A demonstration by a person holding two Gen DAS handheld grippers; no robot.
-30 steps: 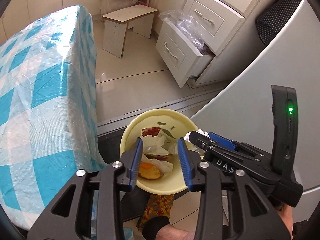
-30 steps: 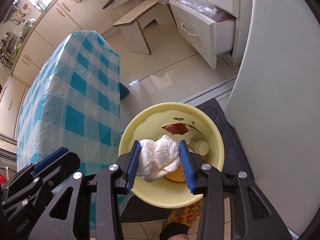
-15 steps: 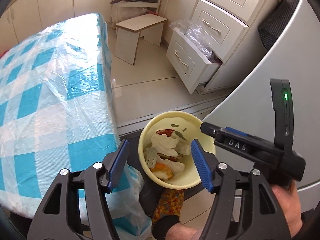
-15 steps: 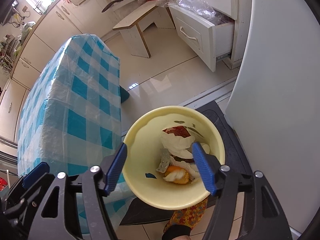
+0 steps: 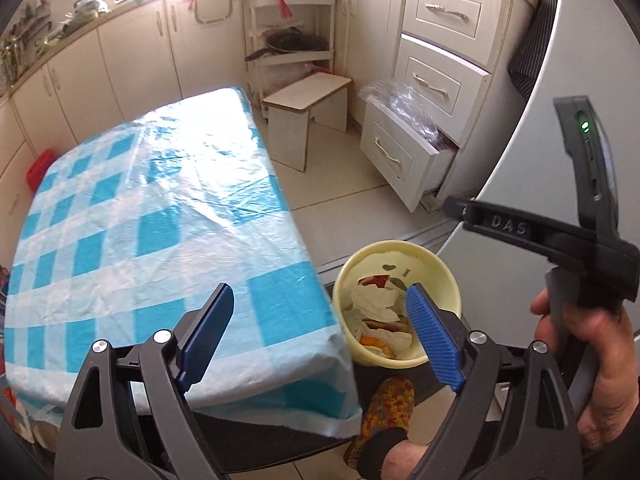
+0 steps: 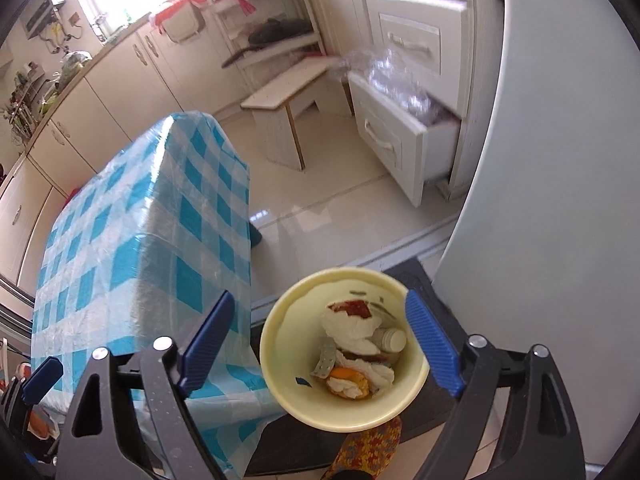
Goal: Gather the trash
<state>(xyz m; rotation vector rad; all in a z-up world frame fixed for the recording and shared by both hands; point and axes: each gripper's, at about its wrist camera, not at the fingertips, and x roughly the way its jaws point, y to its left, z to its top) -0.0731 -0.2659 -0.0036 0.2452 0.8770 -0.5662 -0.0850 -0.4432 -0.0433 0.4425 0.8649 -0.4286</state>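
Both grippers, left point(image 5: 320, 332) and right point(image 6: 318, 340), tilt downward above the bin point(image 6: 280, 360), fingers point(image 6: 434, 344) opening, empty.

Both claws tilt steeply downward above the yellow bin point(image 6: 280, 372). The left claw point(image 5: 320, 336) and right claw point(image 6: 318, 340) are opening wide, nothing between their blue pads.

Mounted on each wrist, aimed steeply down past blue fingers. Shared: yellow bin point(image 5: 438, 272) point(image 6: 280, 332) (nearer on the right view), checked table point(image 5: 160, 216) point(image 6: 152, 216), open drawer point(image 5: 400, 156) point(image 6: 392, 136).
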